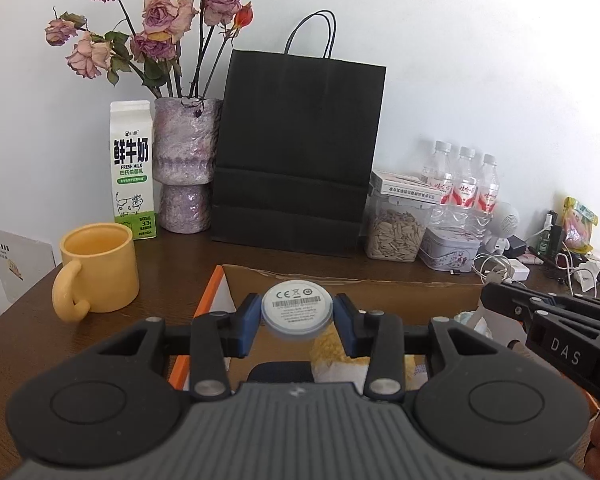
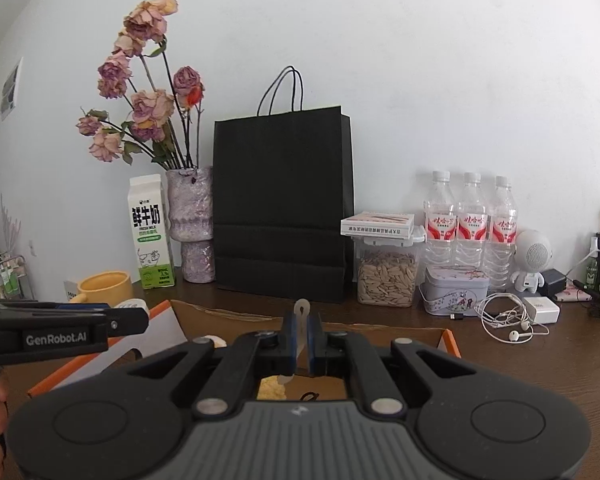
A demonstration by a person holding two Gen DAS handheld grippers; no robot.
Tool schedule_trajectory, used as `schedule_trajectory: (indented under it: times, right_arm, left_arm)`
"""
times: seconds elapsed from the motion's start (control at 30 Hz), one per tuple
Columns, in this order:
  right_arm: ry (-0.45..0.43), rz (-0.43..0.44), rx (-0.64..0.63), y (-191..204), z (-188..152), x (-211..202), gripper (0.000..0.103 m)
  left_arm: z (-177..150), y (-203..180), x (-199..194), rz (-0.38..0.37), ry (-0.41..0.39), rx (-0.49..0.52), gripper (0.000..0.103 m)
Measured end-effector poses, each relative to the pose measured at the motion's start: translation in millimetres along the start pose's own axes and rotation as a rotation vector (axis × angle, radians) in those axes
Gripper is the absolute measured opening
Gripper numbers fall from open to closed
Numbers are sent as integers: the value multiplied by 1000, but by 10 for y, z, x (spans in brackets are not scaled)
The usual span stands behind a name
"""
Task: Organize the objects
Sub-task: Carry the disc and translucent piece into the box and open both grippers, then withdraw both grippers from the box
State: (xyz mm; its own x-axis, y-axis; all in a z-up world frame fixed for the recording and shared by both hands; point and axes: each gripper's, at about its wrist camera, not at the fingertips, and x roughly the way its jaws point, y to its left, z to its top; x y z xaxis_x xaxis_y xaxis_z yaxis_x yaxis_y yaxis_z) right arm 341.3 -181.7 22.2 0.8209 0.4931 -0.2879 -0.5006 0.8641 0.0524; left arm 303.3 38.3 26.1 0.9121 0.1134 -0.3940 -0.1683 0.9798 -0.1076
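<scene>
In the left wrist view my left gripper (image 1: 297, 322) is shut on a round white disc (image 1: 296, 304) that bears a barcode label, its blue pads pressing on both sides. It hangs over an open orange-rimmed cardboard box (image 1: 204, 304) in which a yellow fluffy thing (image 1: 328, 346) lies. My right gripper (image 2: 301, 330) is shut on a thin whitish strap (image 2: 302, 307) that sticks up between the pads, above the same box (image 2: 451, 340). Each gripper shows in the other's view: the right gripper (image 1: 486, 298) at the right edge, the left gripper (image 2: 140, 318) at the left.
Along the wall stand a black paper bag (image 1: 300, 152), a vase of dried roses (image 1: 184, 168), a milk carton (image 1: 132, 168) and a yellow mug (image 1: 98, 266). To the right are a seed jar (image 2: 386, 276), three water bottles (image 2: 472, 224), a tin (image 2: 454, 290), earphones (image 2: 508, 322) and a charger (image 2: 542, 308).
</scene>
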Motion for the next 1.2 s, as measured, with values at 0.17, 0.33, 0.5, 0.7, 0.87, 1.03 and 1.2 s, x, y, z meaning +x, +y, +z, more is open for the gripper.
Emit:
schedule_trajectory:
  times: [0.17, 0.33, 0.5, 0.7, 0.87, 1.03, 1.2]
  right_arm:
    - [33, -18, 20, -41, -82, 158, 5]
    - [52, -31, 12, -45, -142, 169, 26]
    - [41, -68, 12, -66, -191, 72, 95]
    - [54, -76, 13, -71, -214, 20, 103]
    - [46, -80, 10, -55, -204, -10, 103]
    - [29, -78, 3, -42, -187, -102, 103]
    - [10, -74, -7, -35, -214, -268, 103]
  left_arm:
    - [-35, 5, 75, 18, 15, 3, 41]
    - [-86, -44, 8, 28, 3, 36, 64]
    - [-102, -69, -171, 39, -71, 45, 103]
    - [-120, -66, -199, 23, -60, 33, 103]
    - [-123, -44, -232, 20, -65, 17, 103]
    - [-137, -15, -329, 1, -75, 7, 103]
    - [-194, 0, -426, -18, -78, 11, 103]
